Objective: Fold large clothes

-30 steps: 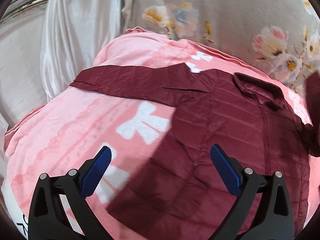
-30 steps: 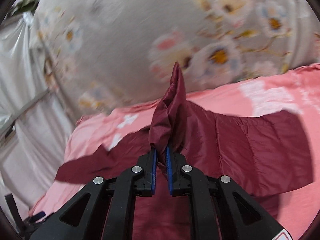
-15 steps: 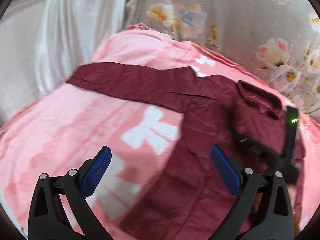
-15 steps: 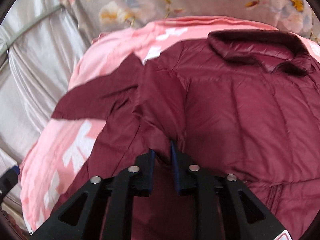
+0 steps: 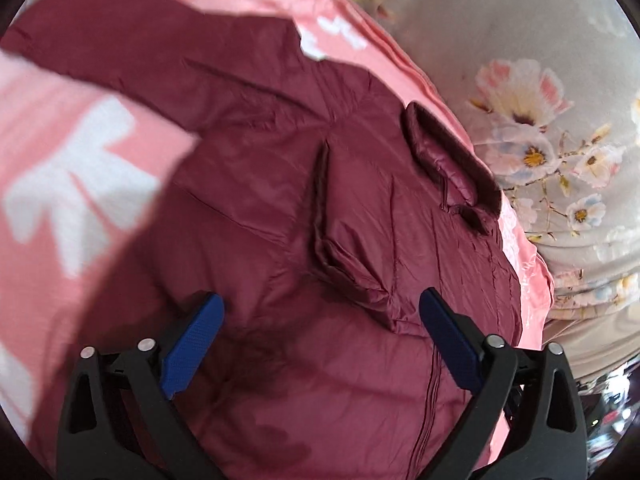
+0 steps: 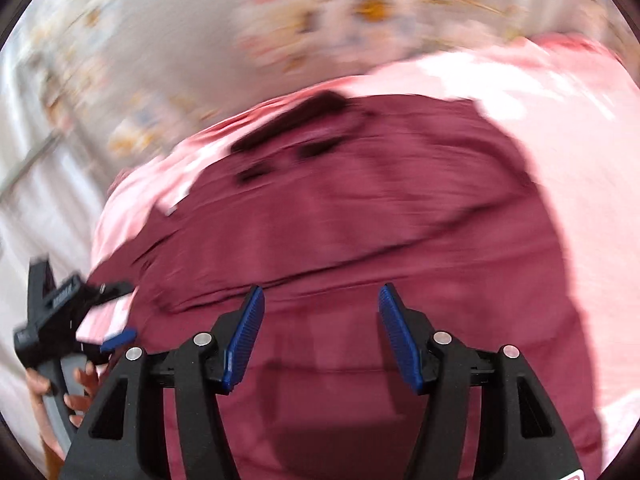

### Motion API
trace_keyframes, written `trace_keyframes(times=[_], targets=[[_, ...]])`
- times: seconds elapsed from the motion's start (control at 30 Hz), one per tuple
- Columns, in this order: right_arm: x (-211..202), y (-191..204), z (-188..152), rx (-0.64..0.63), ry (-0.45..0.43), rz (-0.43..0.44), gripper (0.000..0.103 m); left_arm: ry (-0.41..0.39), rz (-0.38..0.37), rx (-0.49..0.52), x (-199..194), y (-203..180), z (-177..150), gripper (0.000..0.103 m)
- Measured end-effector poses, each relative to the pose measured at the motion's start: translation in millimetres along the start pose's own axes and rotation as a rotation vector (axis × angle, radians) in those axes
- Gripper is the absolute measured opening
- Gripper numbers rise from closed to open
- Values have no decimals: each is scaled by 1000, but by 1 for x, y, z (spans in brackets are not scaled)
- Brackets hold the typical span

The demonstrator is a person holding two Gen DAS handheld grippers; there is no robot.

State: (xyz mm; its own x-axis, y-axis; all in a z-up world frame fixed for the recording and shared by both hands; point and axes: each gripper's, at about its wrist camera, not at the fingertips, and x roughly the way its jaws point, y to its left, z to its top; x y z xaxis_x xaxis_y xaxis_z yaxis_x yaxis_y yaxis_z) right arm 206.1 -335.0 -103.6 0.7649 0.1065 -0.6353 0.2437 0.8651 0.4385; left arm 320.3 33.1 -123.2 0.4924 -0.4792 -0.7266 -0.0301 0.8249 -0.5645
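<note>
One sleeve folded: the jacket's [image 5: 360, 240] right-hand sleeve [image 5: 344, 236] lies across the chest, cuff end near the middle of the body.
Jacket place: maroon padded jacket, spread front-up on the pink blanket [image 5: 72, 168] that covers the bed; collar [image 5: 444, 156] at the far end, towards the flowered sheet [image 5: 532, 92].
Other sleeve: the left sleeve [image 5: 132, 40] stretches out flat to the far left over the blanket, not yet folded.
Left hand-held gripper [image 5: 320, 340]: spread wide above the jacket's lower front, nothing between the pads; the right wrist view shows a person's hand [image 6: 60, 392] carrying it at the jacket's left edge.
Right hand-held gripper [image 6: 322, 336]: jaws opening, no cloth between them, poised over the near part of the jacket; this view is blurred.
Done so far, by judgement: first of the two sleeve folds.
Left to do, by judgement: bring the far-left sleeve in, then fold the body, likely hem towards collar.
Zip line [image 5: 428, 396]: runs down the near front, closed as far as can be told.
</note>
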Motion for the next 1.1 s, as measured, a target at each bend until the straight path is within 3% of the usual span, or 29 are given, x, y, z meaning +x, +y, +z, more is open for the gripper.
trace_keyframes(times=[0.07, 0.17, 0.23, 0.3, 0.4, 0.43, 0.47, 0.5, 0.67, 0.7, 0.8, 0.87, 1.0, 1.1], targets=[[0, -29, 11, 78, -13, -18, 59, -6, 6, 2, 6, -6, 0, 87], [6, -63, 28, 174, -35, -29, 56, 22, -7, 9, 15, -12, 4, 54], [12, -79, 37, 231, -48, -24, 54, 45, -9, 8, 21, -12, 10, 22], [17, -99, 49, 294, -64, -22, 53, 34, 22, 18, 21, -14, 17, 7], [28, -115, 63, 355, -86, -9, 46, -15, 46, 48, 14, -18, 29, 3], [33, -117, 67, 373, -86, -8, 30, -33, 57, 61, 12, -20, 32, 3], [37, -121, 72, 392, -82, -3, 9, -47, 66, 69, 10, -20, 35, 2], [39, -125, 78, 409, -84, 36, 2, -60, 74, 81, 9, -21, 38, 2], [-10, -106, 94, 322, -294, 98, 1, -111, 76, 140, 6, -30, 43, 2], [-10, -103, 94, 296, -306, 64, 1, -111, 81, 150, 9, -30, 42, 2], [24, -108, 89, 241, -178, -98, 1, -63, 145, 167, 39, -23, 32, 2], [40, -117, 82, 250, -117, -135, 1, -42, 166, 177, 55, -14, 23, 2], [52, -127, 73, 249, -47, -168, 1, -81, 172, 223, 56, -15, 16, 2], [53, -118, 71, 181, -19, -231, 0, -126, 204, 276, 57, -19, 8, 2]])
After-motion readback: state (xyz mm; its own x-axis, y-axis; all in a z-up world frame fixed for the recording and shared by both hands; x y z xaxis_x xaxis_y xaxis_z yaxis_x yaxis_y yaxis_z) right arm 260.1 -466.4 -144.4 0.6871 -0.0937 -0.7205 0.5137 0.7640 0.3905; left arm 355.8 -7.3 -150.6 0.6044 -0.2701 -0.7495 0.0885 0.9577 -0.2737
